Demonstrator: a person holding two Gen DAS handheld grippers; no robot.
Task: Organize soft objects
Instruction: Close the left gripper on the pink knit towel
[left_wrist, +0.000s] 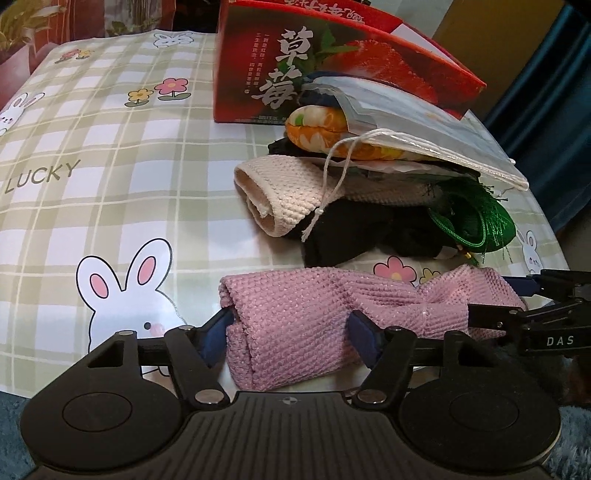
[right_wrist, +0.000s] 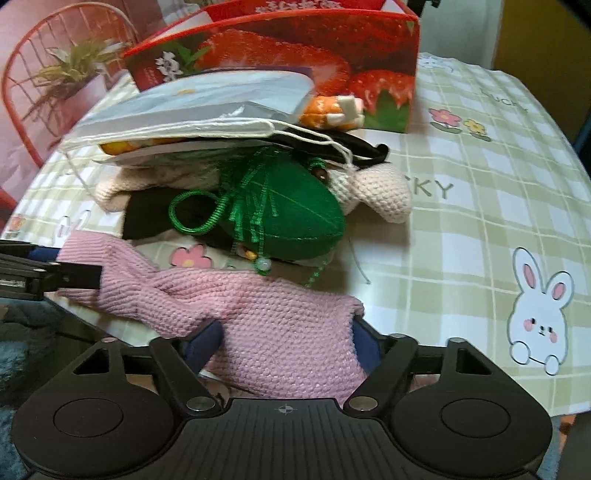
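Both grippers (left_wrist: 291, 325) (right_wrist: 288, 339) clamp opposite ends of the pink knit cloth (left_wrist: 295, 332).

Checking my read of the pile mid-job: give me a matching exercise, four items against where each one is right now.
Items:
1. pink knit cloth
2. green pouch
3. strawberry box
4. cream knit piece

Places:
A. behind the pile
B. between both grippers' fingers
C. under the flat packets, above black fabric
D. pile's side, tassels hanging

Pairs: 1-B, 2-D, 3-A, 4-C
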